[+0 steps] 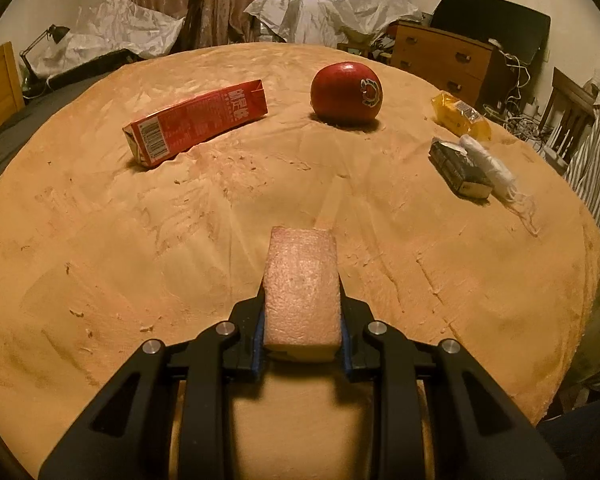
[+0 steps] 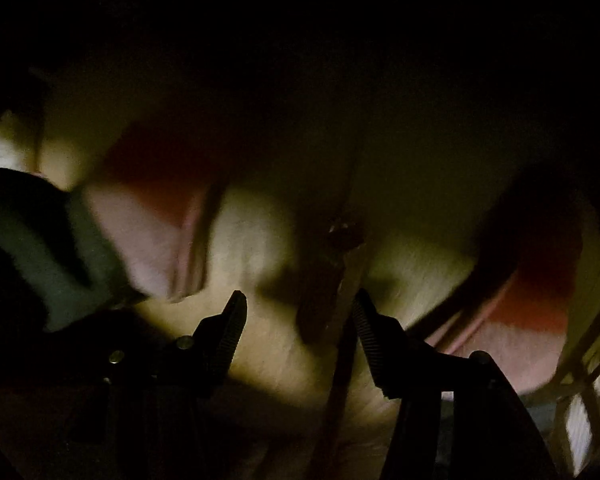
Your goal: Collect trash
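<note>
- The left gripper point(image 1: 300, 280) has its jaws clamped on a pinkish sponge block point(image 1: 300, 292), held out over the round orange table point(image 1: 180, 240).
- A red carton point(image 1: 196, 122) lies on its side at the far left of the table.
- A red apple point(image 1: 346, 94) sits near the far middle, well apart from the carton.
- At the right edge lie a yellow wrapper point(image 1: 462, 116), a dark small pack point(image 1: 460, 170) and a white plastic bundle point(image 1: 490, 166) touching the pack.
- The right gripper point(image 2: 300, 320) stands with its jaws apart and empty; its view is dark and blurred, so I cannot tell what lies below.
</note>
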Motion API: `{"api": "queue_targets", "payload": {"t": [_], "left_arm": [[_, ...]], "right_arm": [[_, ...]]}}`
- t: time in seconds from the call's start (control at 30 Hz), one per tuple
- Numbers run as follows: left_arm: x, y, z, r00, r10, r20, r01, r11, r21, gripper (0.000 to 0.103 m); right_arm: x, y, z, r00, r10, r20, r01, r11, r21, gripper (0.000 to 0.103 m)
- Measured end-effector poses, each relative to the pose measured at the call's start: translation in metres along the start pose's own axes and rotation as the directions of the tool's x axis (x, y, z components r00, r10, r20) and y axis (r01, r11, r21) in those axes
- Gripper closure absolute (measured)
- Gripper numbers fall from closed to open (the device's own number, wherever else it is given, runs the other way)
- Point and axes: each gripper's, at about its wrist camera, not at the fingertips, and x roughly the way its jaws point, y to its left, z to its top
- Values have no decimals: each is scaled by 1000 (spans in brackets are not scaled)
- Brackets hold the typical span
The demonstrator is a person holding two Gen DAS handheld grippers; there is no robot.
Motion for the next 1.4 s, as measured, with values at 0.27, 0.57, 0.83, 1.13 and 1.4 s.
{"api": "queue_targets", "payload": {"t": [0.27, 0.57, 0.83, 1.13, 1.4], "left_arm": [[2, -4, 2, 1000, 23, -3, -22, 1000, 18, 77], [3, -8, 2, 999, 38, -2, -38, 999, 24, 77], [-1, -5, -1, 1000, 26, 13, -26, 1000, 10, 77], [-2, -9, -2, 998, 59, 14, -59, 998, 16, 76], [0, -12, 4, 996, 92, 1, -92, 995, -27, 62]], "right_arm": [[42, -18, 14, 997, -56, -54, 57, 998, 17, 65], [-15, 39, -8, 990, -136, 27, 135, 913, -384, 69], [-199, 115, -49, 904, -143, 403, 386, 679, -625, 69], [-468, 119, -153, 647, 143, 749, 388, 784, -485, 69], [-617, 13, -94, 381, -4, 925, 323, 937, -129, 63]]}}
